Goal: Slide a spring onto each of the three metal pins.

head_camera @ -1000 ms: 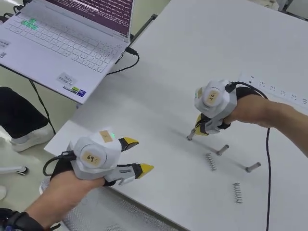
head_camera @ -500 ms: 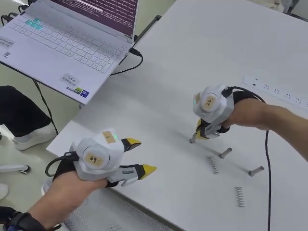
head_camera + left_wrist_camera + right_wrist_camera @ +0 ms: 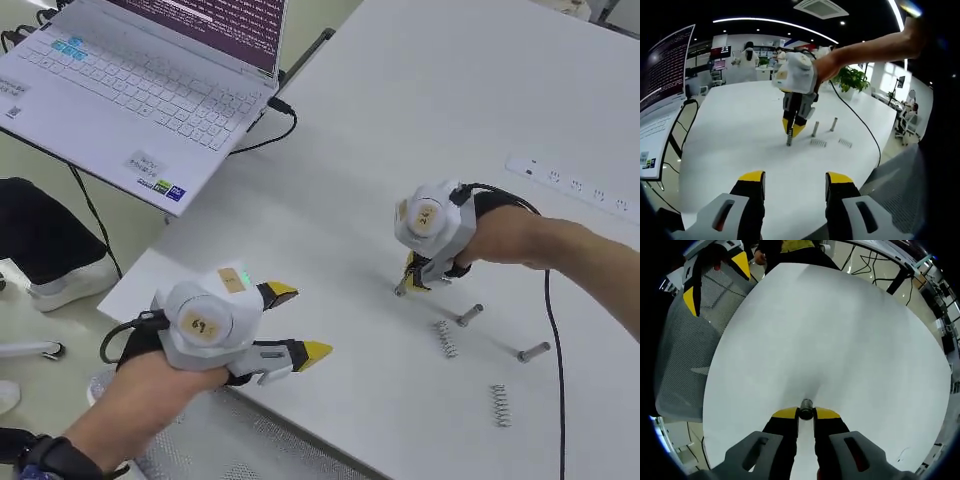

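My right gripper (image 3: 413,280) is shut on a metal pin (image 3: 401,289) that stands tilted with its lower end on the white table (image 3: 330,200). The pin's top (image 3: 806,409) shows pinched between the yellow jaw tips. I cannot tell whether a spring sits on it. Two more pins (image 3: 468,315) (image 3: 533,351) lie to its right, with one spring (image 3: 444,338) between them and another spring (image 3: 499,404) nearer the front edge. My left gripper (image 3: 300,321) hovers open over the table's front-left edge, holding nothing. From it I see the right gripper (image 3: 792,131) and the pin (image 3: 789,139).
An open laptop (image 3: 150,80) sits at the back left with a black cable (image 3: 262,132) running onto the table. A white power strip (image 3: 575,185) lies at the far right. A grey mesh surface (image 3: 685,355) is beside the table's edge. People stand far behind.
The head view has shifted slightly. The right gripper stays shut on the pin at the same spot, and the left gripper stays open.
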`<state>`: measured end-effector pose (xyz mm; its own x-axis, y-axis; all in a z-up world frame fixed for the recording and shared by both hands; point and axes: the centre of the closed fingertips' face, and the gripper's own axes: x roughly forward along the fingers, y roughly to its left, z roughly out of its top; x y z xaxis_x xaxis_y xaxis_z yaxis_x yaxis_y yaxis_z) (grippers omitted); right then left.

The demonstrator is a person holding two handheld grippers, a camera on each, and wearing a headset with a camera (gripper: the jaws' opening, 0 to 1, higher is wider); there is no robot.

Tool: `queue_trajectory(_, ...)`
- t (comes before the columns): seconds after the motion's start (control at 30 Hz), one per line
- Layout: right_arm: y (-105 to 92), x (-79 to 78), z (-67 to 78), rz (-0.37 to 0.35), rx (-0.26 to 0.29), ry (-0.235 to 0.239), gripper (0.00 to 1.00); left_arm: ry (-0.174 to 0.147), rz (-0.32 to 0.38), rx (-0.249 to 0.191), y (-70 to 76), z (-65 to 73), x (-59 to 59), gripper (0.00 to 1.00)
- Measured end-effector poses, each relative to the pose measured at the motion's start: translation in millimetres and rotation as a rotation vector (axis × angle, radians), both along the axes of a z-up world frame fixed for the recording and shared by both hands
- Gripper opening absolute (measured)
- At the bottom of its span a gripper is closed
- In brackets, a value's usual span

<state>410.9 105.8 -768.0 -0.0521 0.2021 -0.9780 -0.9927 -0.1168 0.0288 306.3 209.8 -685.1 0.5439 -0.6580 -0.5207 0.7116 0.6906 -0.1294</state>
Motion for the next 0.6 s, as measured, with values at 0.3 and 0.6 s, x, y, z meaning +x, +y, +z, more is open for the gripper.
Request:
queue_trajectory(0.3, 0.1, -1.3, -5.5, -0.006, -0.001, 0.002, 0.09, -0.002, 0.000, 0.001, 0.0, 1.0, 0.4, 0.43)
queue_trajectory(0.6, -1.2, -1.6, -2.2, -0.002, -0.003, -0.005, 0.13, -0.004, 0.003, 0.005, 1.9, 2.4, 1.2, 0.43)
